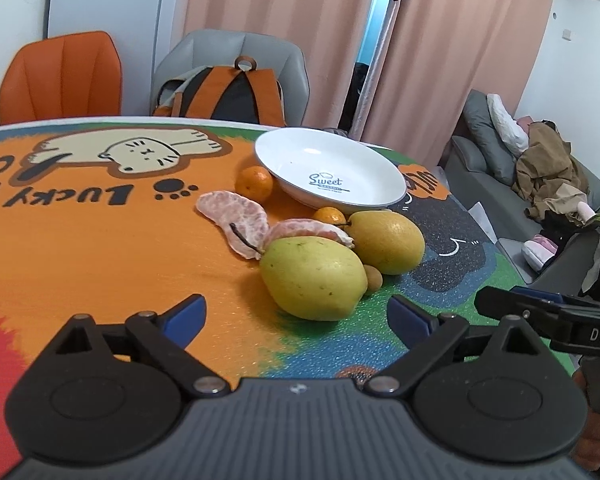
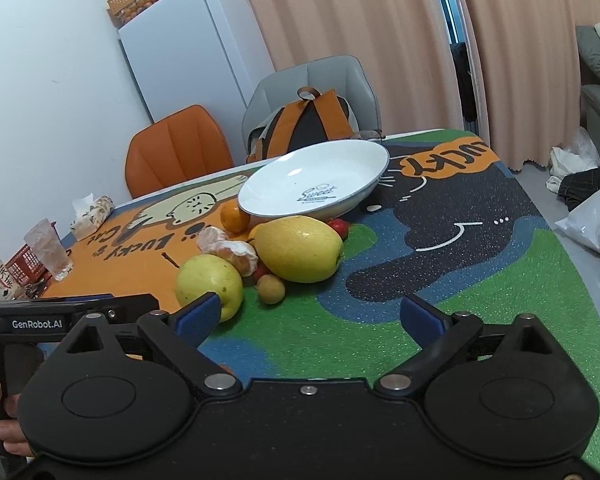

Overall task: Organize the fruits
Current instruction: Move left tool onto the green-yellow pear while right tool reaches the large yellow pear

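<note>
A white plate (image 1: 284,148) (image 2: 364,160) marked "Sweet" sits tilted on the fruit pile on the cat-print tablecloth. In front of it lie two yellow-green pears (image 1: 312,278) (image 1: 386,240), peeled citrus segments (image 1: 236,216), a tangerine (image 1: 254,184), a smaller one (image 1: 329,215) and a brown longan (image 1: 372,278). My left gripper (image 1: 296,310) is open just short of the near pear (image 2: 208,280). My right gripper (image 2: 310,312) is open over green cloth, facing the larger pear (image 2: 298,248) and longan (image 2: 271,288). A red fruit (image 2: 340,227) peeks out behind.
An orange chair (image 1: 60,76) and a grey chair with a backpack (image 1: 236,96) stand behind the table. A plastic cup (image 2: 50,250), tissue pack (image 2: 94,210) and red basket (image 2: 22,270) sit at the far left. A sofa (image 1: 500,168) lies beyond the table's right edge.
</note>
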Demonstrator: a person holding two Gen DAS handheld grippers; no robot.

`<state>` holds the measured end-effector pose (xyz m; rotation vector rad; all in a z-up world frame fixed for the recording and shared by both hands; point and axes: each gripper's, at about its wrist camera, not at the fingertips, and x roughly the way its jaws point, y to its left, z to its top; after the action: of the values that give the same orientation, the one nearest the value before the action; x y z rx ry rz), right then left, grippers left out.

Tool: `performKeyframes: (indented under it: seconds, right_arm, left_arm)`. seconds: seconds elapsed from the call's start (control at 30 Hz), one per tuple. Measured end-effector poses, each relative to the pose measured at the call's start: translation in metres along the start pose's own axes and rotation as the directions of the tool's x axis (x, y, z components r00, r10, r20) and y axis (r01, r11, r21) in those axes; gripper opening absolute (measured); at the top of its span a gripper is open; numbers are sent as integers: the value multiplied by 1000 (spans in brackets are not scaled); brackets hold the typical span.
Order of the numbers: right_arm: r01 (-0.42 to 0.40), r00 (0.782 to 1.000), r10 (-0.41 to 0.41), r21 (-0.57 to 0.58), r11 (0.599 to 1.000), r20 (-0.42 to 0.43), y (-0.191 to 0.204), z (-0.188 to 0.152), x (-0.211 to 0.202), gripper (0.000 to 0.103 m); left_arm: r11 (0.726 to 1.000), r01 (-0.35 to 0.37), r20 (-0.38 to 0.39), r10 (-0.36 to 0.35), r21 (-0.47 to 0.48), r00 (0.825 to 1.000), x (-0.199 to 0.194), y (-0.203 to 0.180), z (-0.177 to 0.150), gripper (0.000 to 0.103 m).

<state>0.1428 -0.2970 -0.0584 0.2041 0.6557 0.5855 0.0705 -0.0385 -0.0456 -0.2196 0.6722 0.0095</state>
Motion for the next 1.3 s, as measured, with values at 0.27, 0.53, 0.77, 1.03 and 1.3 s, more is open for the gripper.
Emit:
performKeyframes:
  seconds: [0.27, 0.53, 0.77, 1.03, 1.3]
  right_arm:
    - [-1, 1000, 1, 19, 1000, -21, -13, 3, 16, 88]
    - [-15, 999, 15, 9, 1000, -35, -14, 13, 34, 87]
    - [-39, 998, 38, -7, 999, -49, -10, 21, 49, 88]
    - [-64, 996, 63, -9, 998, -66, -4, 30, 71, 90]
    - [-55, 995, 53, -24, 998, -85, 2, 33, 92, 95]
  left_arm:
    - [1000, 15, -30, -15, -15, 999, 28, -4, 3, 93]
    - [999, 21, -42, -23, -43, 999, 47, -2, 12, 93]
    - [997, 47, -59, -51, -64, 997, 60, 0, 12, 80]
    - [995, 61, -60, -66, -82, 996, 59, 5, 11, 76]
    - [995, 20, -53, -26, -100, 998, 49, 22, 11, 76]
